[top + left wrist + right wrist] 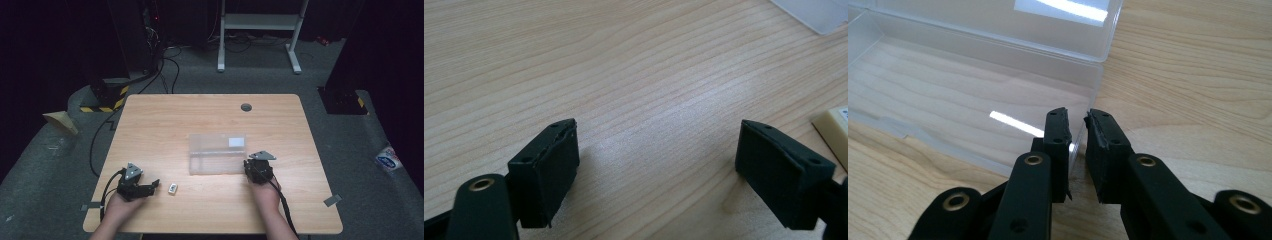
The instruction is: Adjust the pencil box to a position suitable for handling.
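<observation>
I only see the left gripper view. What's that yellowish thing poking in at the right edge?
Observer: A small cream block, lying flat on the table just beyond the open left gripper.
Operator: And the shiny corner up top?
Observer: That's a clear box, open and empty, with its lid folded back.
Operator: Where's my other gripper?
Observer: The right gripper is closed on that box's right end wall.

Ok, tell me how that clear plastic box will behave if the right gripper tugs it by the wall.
The clear plastic box looks thin-walled and holds nothing, so it is probably light and would slide on the smooth wooden table rather than resist. The right gripper pinches one side wall; that wall may flex. The open lid could swing or tip it backward.
</observation>
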Available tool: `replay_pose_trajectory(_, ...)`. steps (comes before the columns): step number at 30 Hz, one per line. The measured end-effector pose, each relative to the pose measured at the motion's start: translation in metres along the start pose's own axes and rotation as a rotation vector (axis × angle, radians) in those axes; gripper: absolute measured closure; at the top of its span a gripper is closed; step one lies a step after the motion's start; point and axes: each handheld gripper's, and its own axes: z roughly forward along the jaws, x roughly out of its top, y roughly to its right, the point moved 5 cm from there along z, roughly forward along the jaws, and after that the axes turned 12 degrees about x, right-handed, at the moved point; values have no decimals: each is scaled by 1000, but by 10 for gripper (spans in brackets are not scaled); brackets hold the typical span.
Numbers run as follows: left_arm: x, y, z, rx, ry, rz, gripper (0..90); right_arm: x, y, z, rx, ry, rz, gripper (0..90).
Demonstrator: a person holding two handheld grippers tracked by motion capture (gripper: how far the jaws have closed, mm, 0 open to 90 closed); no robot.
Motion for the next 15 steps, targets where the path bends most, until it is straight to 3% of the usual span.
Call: replay_pose_trajectory(15,0,0,0,-1,0,0,180,-2,-6,0,2,-5,1,778)
